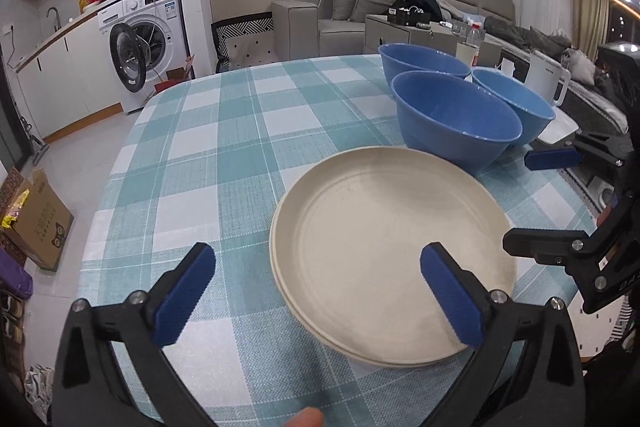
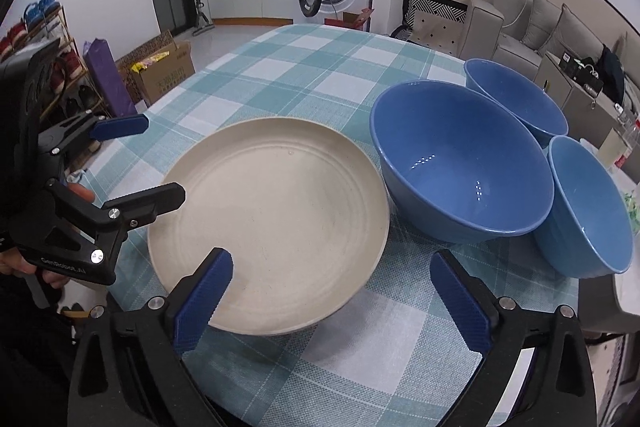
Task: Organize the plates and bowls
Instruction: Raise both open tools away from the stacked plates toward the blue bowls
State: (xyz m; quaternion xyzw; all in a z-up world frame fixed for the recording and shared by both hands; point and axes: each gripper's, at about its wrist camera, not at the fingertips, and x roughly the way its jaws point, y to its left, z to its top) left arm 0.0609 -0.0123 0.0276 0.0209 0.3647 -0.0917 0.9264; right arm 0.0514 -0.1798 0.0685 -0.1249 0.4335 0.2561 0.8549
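1. Plates (image 1: 394, 259) lay stacked on the checked cloth (image 1: 224, 147), two cream rims showing, one on the other.
2. Your left gripper (image 1: 316, 293) had its fingers wide apart, holding nothing; its right finger (image 1: 450, 299) hung over the stack's near rim, its left finger over bare cloth.
3. Your right gripper (image 2: 332, 305) was likewise spread and empty; its left finger (image 2: 204, 301) overlapped the plates' near edge, its right finger over cloth in front of the bowls.
4. Three blue bowls (image 2: 464, 163) stood upright beyond the right gripper's right finger, close together, the nearest just beside the plates.
5. None of your fingers pressed on a dish.
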